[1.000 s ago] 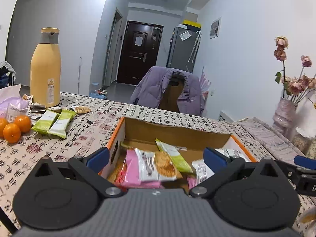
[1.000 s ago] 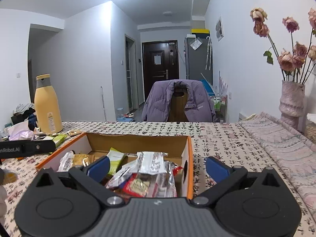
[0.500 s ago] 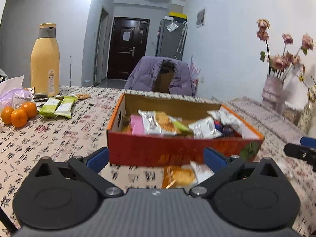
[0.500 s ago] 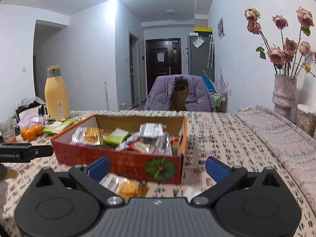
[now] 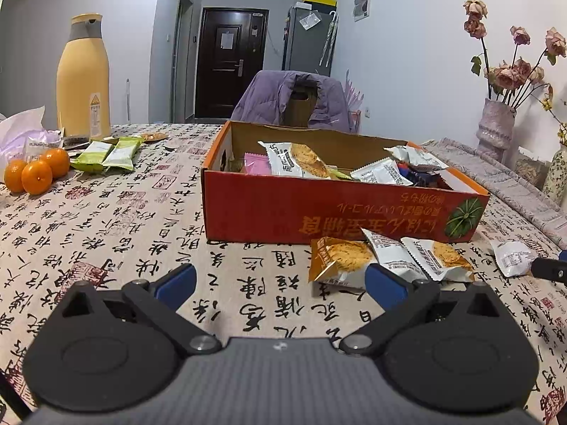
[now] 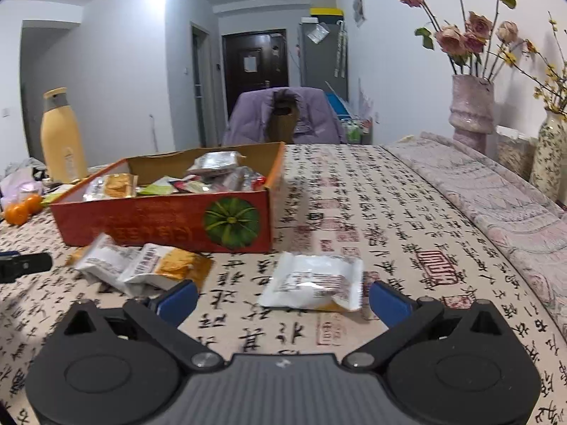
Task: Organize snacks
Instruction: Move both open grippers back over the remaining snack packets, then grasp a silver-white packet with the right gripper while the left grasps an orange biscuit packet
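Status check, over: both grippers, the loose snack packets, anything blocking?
Left gripper open, empty. Right gripper open, white packet lying just ahead of its jaws. Three packets loose in front of red box. Nothing in the way.

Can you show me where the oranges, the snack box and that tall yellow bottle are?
oranges [image 5: 36, 176]: left wrist view, front fruit's skin.
snack box [image 5: 340, 214]: left wrist view, red front wall.
yellow bottle [image 5: 83, 81]: left wrist view, mid body.

Sitting at frame left are two green packets [image 5: 106, 156] and three oranges [image 5: 35, 173]; four snack packets [image 5: 389, 258] are lying before one box [image 5: 336, 212].
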`<state>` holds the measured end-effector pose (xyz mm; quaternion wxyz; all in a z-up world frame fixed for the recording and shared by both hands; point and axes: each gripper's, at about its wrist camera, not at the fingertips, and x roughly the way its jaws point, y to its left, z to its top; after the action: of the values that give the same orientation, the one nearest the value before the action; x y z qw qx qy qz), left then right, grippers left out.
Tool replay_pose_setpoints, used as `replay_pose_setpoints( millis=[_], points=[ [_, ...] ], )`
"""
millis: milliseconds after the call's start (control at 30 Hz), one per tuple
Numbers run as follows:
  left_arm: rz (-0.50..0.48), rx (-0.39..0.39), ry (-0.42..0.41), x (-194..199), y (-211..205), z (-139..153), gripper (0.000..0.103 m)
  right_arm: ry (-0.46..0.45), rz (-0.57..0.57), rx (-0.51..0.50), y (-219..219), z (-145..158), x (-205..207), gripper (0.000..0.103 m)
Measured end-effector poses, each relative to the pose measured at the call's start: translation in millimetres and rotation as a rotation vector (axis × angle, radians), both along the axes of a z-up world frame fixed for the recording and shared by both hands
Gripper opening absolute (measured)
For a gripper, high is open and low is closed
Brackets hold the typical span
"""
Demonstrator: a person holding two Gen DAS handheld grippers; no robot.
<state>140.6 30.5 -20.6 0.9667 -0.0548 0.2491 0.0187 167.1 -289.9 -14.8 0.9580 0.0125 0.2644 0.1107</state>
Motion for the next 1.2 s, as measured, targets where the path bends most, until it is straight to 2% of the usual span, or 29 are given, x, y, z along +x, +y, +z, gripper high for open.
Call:
replay_pose_setpoints(
  millis=[200, 333, 533, 667, 767, 800, 867, 1067, 1100, 1133, 1167, 1200],
  points=[
    [0.001, 0.002, -0.001, 0.0, -1.1, -0.7, 0.103, 0.046, -0.019, -0.042, -0.7, -1.3, 23.1, 0.103],
    [0.006, 0.003, 0.004, 0.3, -1.4, -1.4, 0.103, 0.116, -0.053, -0.086, 2.5, -6.3, 48.0, 0.103],
    [0.010, -0.004, 0.007, 0.7, -0.6, -2.0, 0.103, 0.190, -0.088, -0.085, 1.9, -17.3, 76.5, 0.103],
    [0.011, -0.007, 0.011, 1.1, -0.3, -2.6, 0.103, 0.205, -0.095, -0.074, 2.9, -23.5, 79.8, 0.096],
    [0.009, -0.011, 0.016, 1.8, 0.0, -3.0, 0.103, 0.184, -0.075, -0.075, 6.6, -23.6, 74.4, 0.086],
    [0.009, -0.010, 0.017, 1.8, -0.3, -3.1, 0.103, 0.175, -0.065, -0.077, 8.3, -23.3, 72.1, 0.079],
    [0.011, -0.009, 0.015, 1.5, -0.7, -2.9, 0.103, 0.160, -0.042, -0.080, 11.7, -22.8, 69.3, 0.076],
    [0.016, -0.013, 0.012, 0.7, -0.5, -2.8, 0.103, 0.115, -0.002, -0.115, 22.6, -19.8, 61.1, 0.054],
    [0.018, -0.013, 0.012, 0.6, -0.4, -2.9, 0.103, 0.107, 0.004, -0.114, 23.2, -19.2, 58.9, 0.045],
    [0.018, -0.014, 0.012, 0.4, -0.4, -2.8, 0.103, 0.098, 0.011, -0.107, 23.2, -18.2, 56.9, 0.027],
    [0.018, -0.014, 0.012, 0.2, -0.6, -2.6, 0.103, 0.093, 0.018, -0.093, 23.3, -17.7, 55.2, 0.018],
    [0.019, -0.014, 0.012, 0.2, -0.6, -2.5, 0.103, 0.090, 0.021, -0.082, 23.1, -17.9, 53.4, 0.018]
  ],
)
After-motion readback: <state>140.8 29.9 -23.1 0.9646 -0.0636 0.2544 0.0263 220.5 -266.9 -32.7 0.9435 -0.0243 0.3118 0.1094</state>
